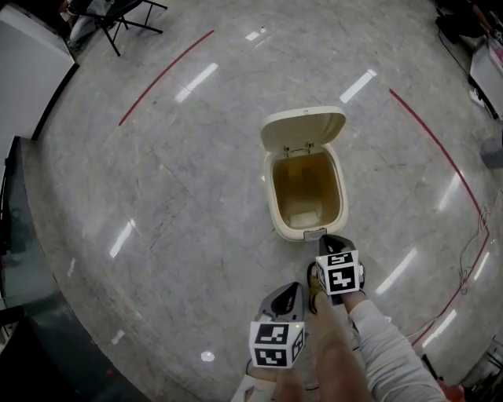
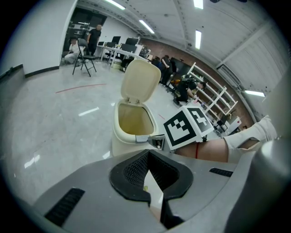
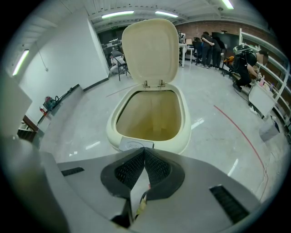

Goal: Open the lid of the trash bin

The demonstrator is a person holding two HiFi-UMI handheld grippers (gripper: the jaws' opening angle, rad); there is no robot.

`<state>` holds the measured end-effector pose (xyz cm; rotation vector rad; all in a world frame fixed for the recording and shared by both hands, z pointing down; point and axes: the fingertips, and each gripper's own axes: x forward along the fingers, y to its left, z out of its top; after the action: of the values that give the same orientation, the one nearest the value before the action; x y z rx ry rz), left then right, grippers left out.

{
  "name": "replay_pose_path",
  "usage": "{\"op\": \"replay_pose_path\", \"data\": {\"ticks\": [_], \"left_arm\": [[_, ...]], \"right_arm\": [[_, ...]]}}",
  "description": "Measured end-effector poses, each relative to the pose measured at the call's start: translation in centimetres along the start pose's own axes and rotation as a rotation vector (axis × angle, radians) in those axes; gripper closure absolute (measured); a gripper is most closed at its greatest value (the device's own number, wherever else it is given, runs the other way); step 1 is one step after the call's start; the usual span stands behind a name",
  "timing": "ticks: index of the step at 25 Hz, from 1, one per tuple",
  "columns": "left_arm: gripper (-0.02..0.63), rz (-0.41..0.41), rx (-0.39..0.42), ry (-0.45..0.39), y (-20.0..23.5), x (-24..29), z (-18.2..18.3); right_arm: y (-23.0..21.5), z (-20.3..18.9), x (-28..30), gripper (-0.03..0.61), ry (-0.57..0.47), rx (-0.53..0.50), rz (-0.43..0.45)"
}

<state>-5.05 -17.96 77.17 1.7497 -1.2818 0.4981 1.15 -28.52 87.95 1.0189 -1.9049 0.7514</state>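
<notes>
A cream trash bin (image 1: pixel 277 212) (image 2: pixel 119 139) (image 3: pixel 186 134) stands on the floor with its lid (image 1: pixel 302 128) (image 2: pixel 140 81) (image 3: pixel 150 48) swung up and back, and the inside looks empty. A grey button (image 1: pixel 314 233) (image 3: pixel 132 146) sits on the bin's near rim. My right gripper (image 1: pixel 332 243) (image 3: pixel 144 149) is shut, its tips right at that button; I cannot tell if they touch. Shut with nothing in it, my left gripper (image 1: pixel 289 292) (image 2: pixel 148 152) hangs nearer to me, left of the right one.
Red tape lines (image 1: pixel 165 74) cross the polished grey floor. A folding chair (image 1: pixel 118 20) stands far left. Desks, shelves and people (image 2: pixel 182 84) fill the far end of the hall. A dark ledge (image 1: pixel 20 259) runs along the left.
</notes>
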Motion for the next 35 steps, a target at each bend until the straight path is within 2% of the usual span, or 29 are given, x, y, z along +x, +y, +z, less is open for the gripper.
{"op": "replay_pose_path", "data": {"ticks": [5,16,20,28,35], "left_arm": [[0.612,0.012,0.005,-0.019,0.0,-1.1,0.7],[0.612,0.002,0.03,-0.03,-1.7,-5.1,1.6],[0.612,-0.012,0.047,-0.027,-3.1,-7.8,1.9],[0.612,-0.063,0.065,-0.074,-6.3,-13.7,5.0],[0.612,-0.115,0.115,-0.088,-10.0,-20.6,6.5]], "right_arm": [[0.1,0.0,-0.8,0.575,0.043,0.012,-0.012],[4.1,-1.4,-7.9,0.575,0.0,0.077,0.03],[6.0,-1.5,-12.4,0.575,-0.019,0.098,0.05],[8.6,1.8,-23.2,0.575,-0.153,0.149,0.08],[12.2,3.9,-34.2,0.575,-0.257,0.098,0.11]]}}
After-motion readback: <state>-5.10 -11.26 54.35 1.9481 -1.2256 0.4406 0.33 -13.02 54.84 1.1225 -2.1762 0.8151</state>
